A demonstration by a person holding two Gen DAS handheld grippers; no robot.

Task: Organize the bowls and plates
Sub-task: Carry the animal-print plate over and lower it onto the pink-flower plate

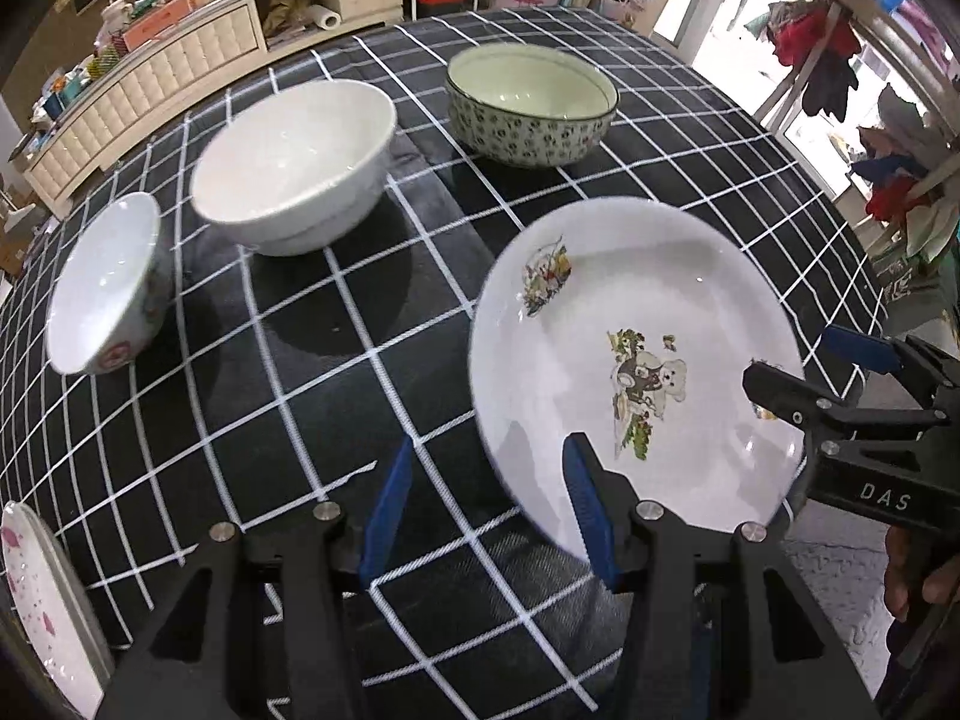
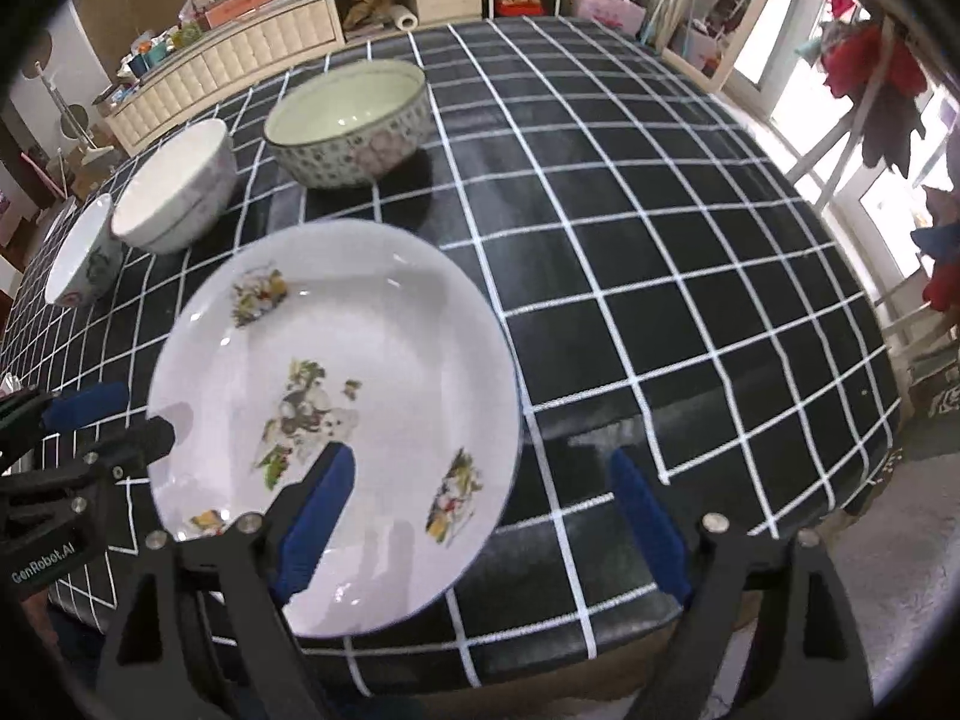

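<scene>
A white plate with cartoon prints lies near the front edge of the checked table; it also shows in the right wrist view. My left gripper is open, its right finger over the plate's near rim. My right gripper is open, its left finger over the plate, and it shows from the side in the left wrist view. Behind stand a small floral bowl, a plain white bowl and a green-patterned bowl.
A pink-speckled plate sits at the table's near left edge. The black checked tablecloth stretches open to the right. A white cabinet with clutter stands behind the table.
</scene>
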